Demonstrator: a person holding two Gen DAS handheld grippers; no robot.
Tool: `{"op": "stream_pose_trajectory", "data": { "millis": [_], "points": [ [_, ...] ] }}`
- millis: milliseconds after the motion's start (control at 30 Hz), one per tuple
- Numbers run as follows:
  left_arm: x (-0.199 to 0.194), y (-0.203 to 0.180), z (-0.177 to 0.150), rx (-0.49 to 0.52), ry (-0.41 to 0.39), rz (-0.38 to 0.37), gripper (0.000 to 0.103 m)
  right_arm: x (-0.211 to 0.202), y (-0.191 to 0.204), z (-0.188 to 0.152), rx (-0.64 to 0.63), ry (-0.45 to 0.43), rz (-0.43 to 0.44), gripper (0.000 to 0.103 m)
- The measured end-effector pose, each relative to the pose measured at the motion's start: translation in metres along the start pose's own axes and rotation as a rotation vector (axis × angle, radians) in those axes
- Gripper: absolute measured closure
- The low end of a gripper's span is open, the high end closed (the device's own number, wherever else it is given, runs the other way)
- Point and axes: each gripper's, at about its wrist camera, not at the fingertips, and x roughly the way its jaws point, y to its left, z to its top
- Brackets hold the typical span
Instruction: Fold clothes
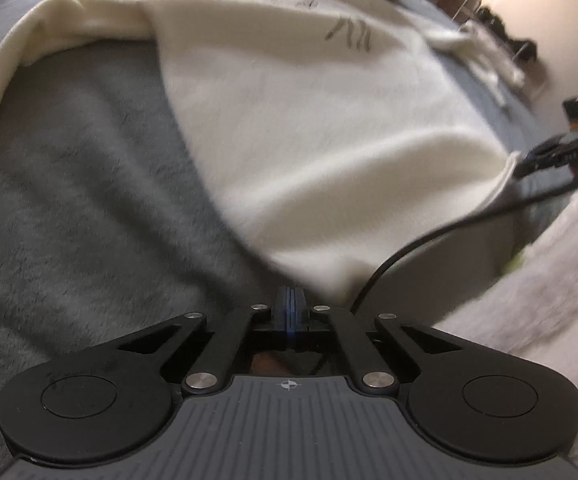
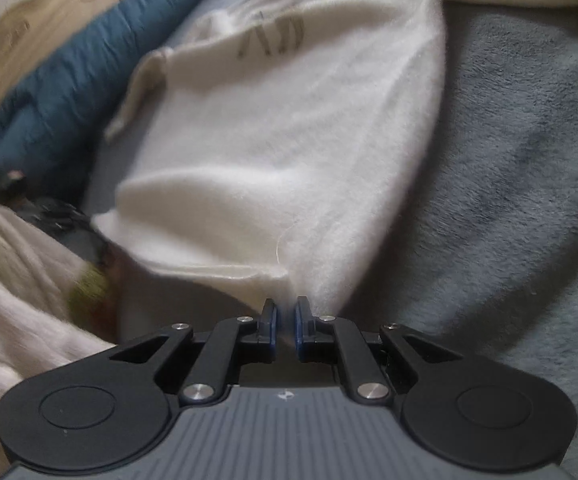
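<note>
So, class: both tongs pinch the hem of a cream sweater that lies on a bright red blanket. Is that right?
Not quite. The blanket is grey, not red; the right wrist view shows its grey pile plainly beside the sweater. The rest holds: the left tongs and right tongs each pinch the cream sweater's edge.

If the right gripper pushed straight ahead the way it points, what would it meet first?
The cream sweater. The right gripper has its pads nearly closed on what looks like that sweater's hem, so more of the same fabric lies directly ahead; the grey blanket lies off to the right.
</note>
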Motion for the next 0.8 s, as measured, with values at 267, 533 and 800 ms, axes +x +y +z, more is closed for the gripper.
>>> {"op": "stream_pose_trajectory", "data": {
  "millis": [267,533,800],
  "points": [
    [-0.001,0.03,-0.004,-0.092,0.06,0.055,0.103,-0.006,0.003,-0.008,-0.022,0.053,-0.062,0.077],
    [0.022,0.001,0.036,-0.077,0.057,-0.156,0.102,-0.039,0.005,0.013,0.002,-0.085,-0.252,0.064],
    [0.067,-0.057,0.085,0.025,0.079,-0.48,0.101,0.001,0.033,0.077,-0.014,-0.301,-0.369,0.065]
  ]
}}
